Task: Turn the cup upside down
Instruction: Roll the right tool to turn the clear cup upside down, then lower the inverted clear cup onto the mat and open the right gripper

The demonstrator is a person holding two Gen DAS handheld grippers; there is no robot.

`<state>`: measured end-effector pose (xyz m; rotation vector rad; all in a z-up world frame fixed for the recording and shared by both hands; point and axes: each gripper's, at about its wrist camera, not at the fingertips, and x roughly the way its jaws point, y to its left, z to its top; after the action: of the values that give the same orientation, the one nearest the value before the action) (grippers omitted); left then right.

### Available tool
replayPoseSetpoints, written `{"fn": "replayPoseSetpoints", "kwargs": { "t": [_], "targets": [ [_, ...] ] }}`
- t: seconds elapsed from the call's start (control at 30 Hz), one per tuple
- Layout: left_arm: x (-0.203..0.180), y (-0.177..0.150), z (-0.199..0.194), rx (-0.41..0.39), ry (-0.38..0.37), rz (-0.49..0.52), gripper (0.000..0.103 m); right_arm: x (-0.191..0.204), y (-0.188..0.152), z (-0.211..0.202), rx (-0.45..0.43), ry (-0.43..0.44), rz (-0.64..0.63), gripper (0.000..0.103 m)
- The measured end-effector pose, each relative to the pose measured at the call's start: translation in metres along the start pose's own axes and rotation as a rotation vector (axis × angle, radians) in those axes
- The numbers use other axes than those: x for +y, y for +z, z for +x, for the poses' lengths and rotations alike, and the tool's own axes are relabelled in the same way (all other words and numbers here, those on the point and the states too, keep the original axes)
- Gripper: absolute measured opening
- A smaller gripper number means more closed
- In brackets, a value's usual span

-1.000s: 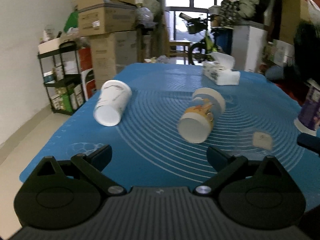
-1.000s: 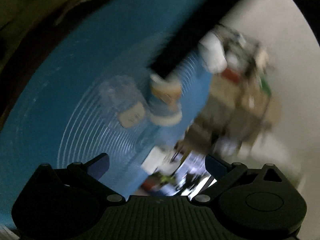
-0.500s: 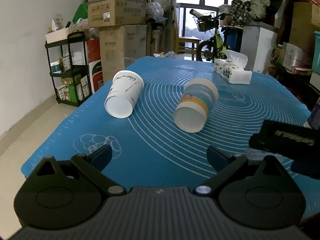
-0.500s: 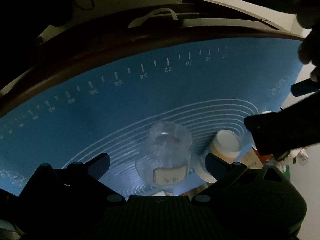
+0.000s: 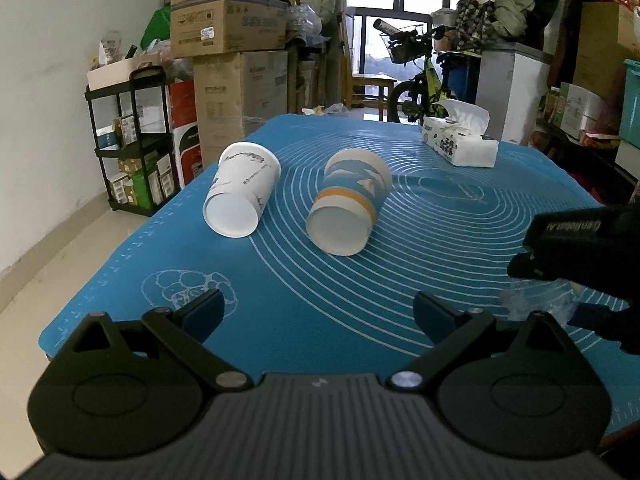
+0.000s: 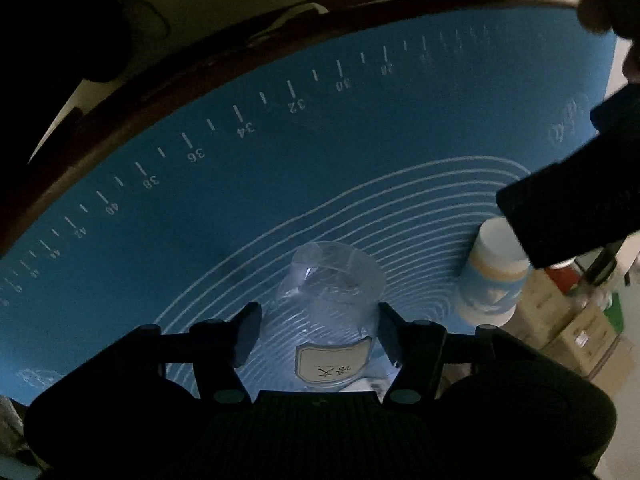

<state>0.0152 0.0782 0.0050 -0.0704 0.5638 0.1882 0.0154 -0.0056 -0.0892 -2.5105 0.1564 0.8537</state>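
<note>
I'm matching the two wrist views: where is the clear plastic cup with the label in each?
Left wrist: clear plastic cup at the right edge, under the right tongs.
Right wrist: bottom centre, between the tongs' fingers.
Shared landmark: blue-and-orange banded paper cup lying on its side.

Bare blue mat [image 5: 320, 312] lay before the striped paper cup [image 5: 347, 208], letting a gripper pass. The white paper cup [image 5: 240, 196] blocked its left side closely; the tissue box [image 5: 460, 142] stood well behind, rightward.
</note>
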Motion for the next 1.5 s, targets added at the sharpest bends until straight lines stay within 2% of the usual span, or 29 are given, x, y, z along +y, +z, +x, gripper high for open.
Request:
{"fn": "replayPoseSetpoints", "kwargs": {
  "t": [0.13, 0.23, 0.37, 0.47, 0.57, 0.63, 0.73, 0.83, 0.9, 1.07, 1.27, 1.43, 1.5],
  "targets": [
    [-0.001, 0.0, 0.0, -0.004, -0.01, 0.003, 0.1, -0.003, -0.008, -0.006, -0.005, -0.038, 0.124, 0.065],
    [-0.002, 0.0, 0.0, -0.009, -0.019, -0.002, 0.1, -0.014, -0.021, -0.017, -0.032, -0.08, 0.315, 0.066],
    [-0.003, 0.0, -0.001, -0.013, -0.019, -0.006, 0.1, -0.024, -0.05, -0.025, -0.037, -0.127, 0.664, 0.066],
    [-0.006, 0.0, -0.002, -0.021, -0.025, -0.008, 0.1, -0.029, -0.074, -0.033, -0.051, -0.158, 0.991, 0.066],
    [-0.01, 0.0, -0.002, -0.025, -0.028, -0.002, 0.1, -0.023, -0.088, -0.038, -0.026, -0.221, 1.29, 0.066],
    [-0.011, -0.001, -0.003, -0.031, -0.028, 0.004, 0.1, -0.022, -0.102, -0.039, -0.05, -0.211, 1.492, 0.066],
    [-0.013, -0.002, -0.005, -0.041, -0.024, 0.003, 0.1, -0.005, -0.121, -0.04, -0.132, -0.156, 1.842, 0.066],
    [-0.015, -0.002, -0.004, -0.038, -0.023, 0.009, 0.1, 0.017, -0.128, -0.031, -0.19, -0.117, 2.115, 0.066],
    [-0.017, -0.002, -0.004, -0.04, -0.022, 0.013, 0.1, 0.036, -0.134, -0.029, -0.196, -0.102, 2.251, 0.066],
    [-0.02, -0.003, -0.004, -0.043, -0.025, 0.023, 0.1, 0.075, -0.142, -0.012, -0.165, -0.038, 2.459, 0.066],
    [-0.026, -0.004, -0.003, -0.037, -0.033, 0.039, 0.1, 0.082, -0.13, 0.015, -0.109, 0.007, 2.478, 0.067],
    [-0.029, -0.004, -0.002, -0.033, -0.038, 0.049, 0.1, 0.077, -0.128, 0.015, -0.091, 0.016, 2.478, 0.067],
    [-0.029, -0.004, -0.001, -0.032, -0.04, 0.054, 0.1, 0.076, -0.127, 0.017, -0.074, 0.027, 2.471, 0.071]
  ]
}}
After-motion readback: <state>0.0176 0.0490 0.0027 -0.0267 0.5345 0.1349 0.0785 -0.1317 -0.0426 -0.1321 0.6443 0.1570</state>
